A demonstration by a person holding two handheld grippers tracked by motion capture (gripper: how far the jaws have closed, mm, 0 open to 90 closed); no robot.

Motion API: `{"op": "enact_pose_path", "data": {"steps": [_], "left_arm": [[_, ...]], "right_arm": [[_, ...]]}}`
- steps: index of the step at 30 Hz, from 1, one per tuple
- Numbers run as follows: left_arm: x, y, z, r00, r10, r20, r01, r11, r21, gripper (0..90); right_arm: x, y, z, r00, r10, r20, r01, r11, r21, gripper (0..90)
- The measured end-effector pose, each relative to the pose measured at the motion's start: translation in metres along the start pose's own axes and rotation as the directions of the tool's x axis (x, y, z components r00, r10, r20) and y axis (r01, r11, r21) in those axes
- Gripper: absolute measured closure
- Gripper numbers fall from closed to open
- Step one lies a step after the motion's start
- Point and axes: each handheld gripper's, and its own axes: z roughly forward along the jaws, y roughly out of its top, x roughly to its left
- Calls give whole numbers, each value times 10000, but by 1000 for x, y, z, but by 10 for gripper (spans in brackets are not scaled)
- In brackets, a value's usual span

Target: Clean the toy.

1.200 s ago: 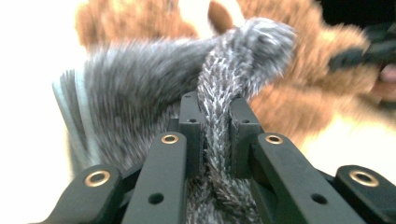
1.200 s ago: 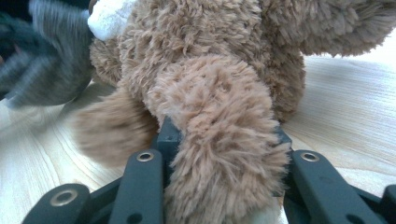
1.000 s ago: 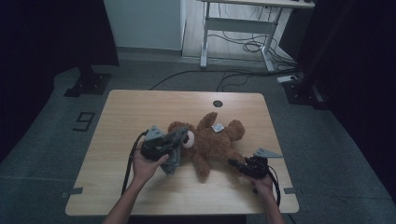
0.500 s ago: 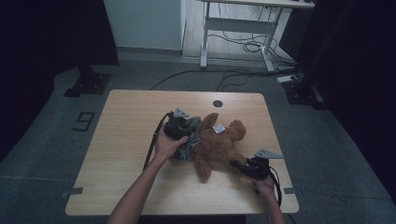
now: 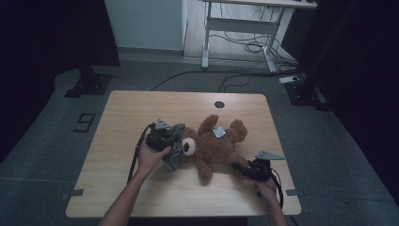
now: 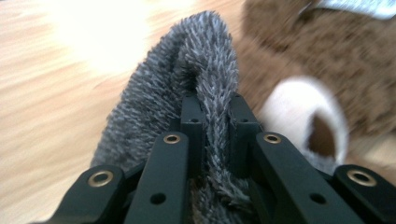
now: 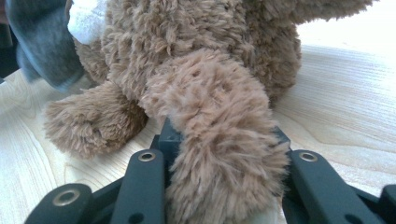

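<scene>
Pinching a fold of grey furry cloth [image 6: 187, 88] between its nearly closed jaws, the left gripper [image 5: 165, 136] sits at the teddy bear's [image 5: 219, 146] head, just beside the white muzzle [image 6: 306, 116]. Half a second ago this gripper was farther up the table, over the bear's head; now it has drawn back toward the person and to the left, and the cloth hangs down beside the bear's face. The right gripper [image 5: 240, 167] is clamped on a brown leg [image 7: 224, 140] of the bear, the jaws spread around the thick plush, in the same place as before. The bear lies on its back near the middle of the wooden table [image 5: 136, 108], arms up, a white tag [image 5: 219, 133] on its chest.
</scene>
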Motion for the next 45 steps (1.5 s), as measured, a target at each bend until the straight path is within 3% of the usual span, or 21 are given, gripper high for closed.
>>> {"op": "enact_pose_path", "data": {"steps": [3, 7, 9, 12, 13, 16, 19, 23, 24, 26, 28, 30, 33, 35, 39, 41, 45], "left_arm": [[14, -17, 3, 9991, -361, -214, 370, 9985, 394, 804], [24, -34, 11, 9962, -837, 235, 823, 9951, 553, 804], [22, -29, 4, 9958, -863, 311, 857, 9961, 185, 804], [10, -8, -16, 9956, -736, 578, 778, 9943, -729, 804], [2, 0, -23, 9957, -588, 720, 660, 9926, -1023, 804], [-33, 25, -33, 9935, 357, 1080, -181, 9869, -1600, 804], [-74, 47, -27, 9804, 1251, 1523, -970, 9790, -1796, 803], [-126, 69, 5, 9608, 2001, 1920, -1734, 9738, -1471, 800], [-133, 72, 12, 9582, 2083, 1959, -1840, 9736, -1354, 800], [-147, 77, 31, 9561, 2255, 1872, -2082, 9721, -1078, 799], [-154, 78, 50, 9596, 2277, 1652, -2179, 9731, -752, 799], [-153, 75, 67, 9686, 1981, 1504, -1925, 9800, -510, 800], [-141, 70, 77, 9758, 1061, 1914, -961, 9935, -610, 800], [-134, 69, 72, 9788, 1023, 1775, -916, 9935, -675, 800], [-115, 68, 56, 9925, 1049, 628, -1003, 9923, -722, 801], [-100, 65, 49, 9959, 748, 503, -718, 9957, -588, 801], [-78, 57, 32, 9975, 606, 351, -580, 9958, -706, 801]], "right_arm": [[0, -1, 1, 10000, 67, 1, -67, 10000, -16, 626], [-2, -2, 1, 10000, 42, -15, -42, 10000, -6, 626], [-2, -2, 1, 10000, -18, -4, 18, 10000, -12, 626], [-3, -2, 0, 10000, 27, -8, -27, 10000, -14, 626], [-3, -2, 0, 10000, 5, -6, -5, 10000, -16, 626], [-3, -2, 0, 10000, 33, -10, -33, 10000, -41, 626], [-3, -2, 0, 10000, 40, -1, -40, 10000, -56, 626], [-3, -3, 0, 9999, 92, -64, -92, 10000, -23, 626], [-3, -3, 0, 9999, 135, -101, -135, 9999, -38, 626], [-4, -4, 0, 9998, 166, -133, -167, 9999, -46, 626], [-3, -4, 0, 9997, 178, -140, -179, 9998, -84, 626], [-3, -4, 0, 9996, 235, -163, -237, 9997, -108, 627], [-4, -4, 0, 9997, 201, -169, -203, 9997, -106, 627], [-4, -4, 0, 9996, 226, -192, -229, 9997, -123, 627], [-4, -4, 0, 9996, 235, -181, -237, 9997, -86, 627], [-4, -4, 0, 9996, 225, -187, -227, 9997, -87, 627], [-4, -4, 1, 9995, 243, -214, -244, 9997, -39, 627]]}}
